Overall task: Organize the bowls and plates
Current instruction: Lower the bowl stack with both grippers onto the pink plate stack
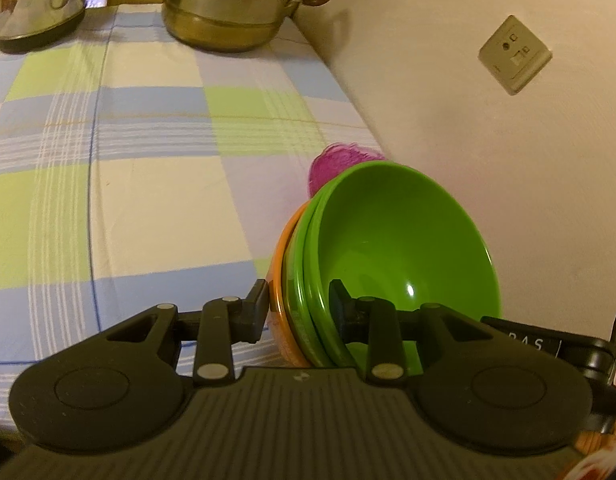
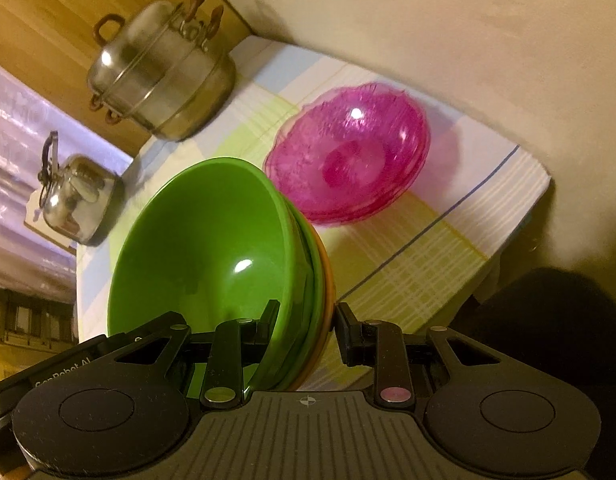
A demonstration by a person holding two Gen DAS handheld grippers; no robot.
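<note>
A stack of nested bowls, green ones inside an orange one, is held by both grippers on opposite rims. My left gripper is shut on the rim, one finger outside the orange bowl and one inside the top green bowl. My right gripper is shut on the other rim of the green bowls the same way, with the orange bowl outermost. Translucent pink bowls sit on the checked tablecloth beyond the stack, mostly hidden behind it as pink bowls in the left wrist view.
A steel stacked steamer pot and a steel kettle stand at the far end of the table. The wall with sockets runs along the table's side. The table's near corner drops off beside the pink bowls.
</note>
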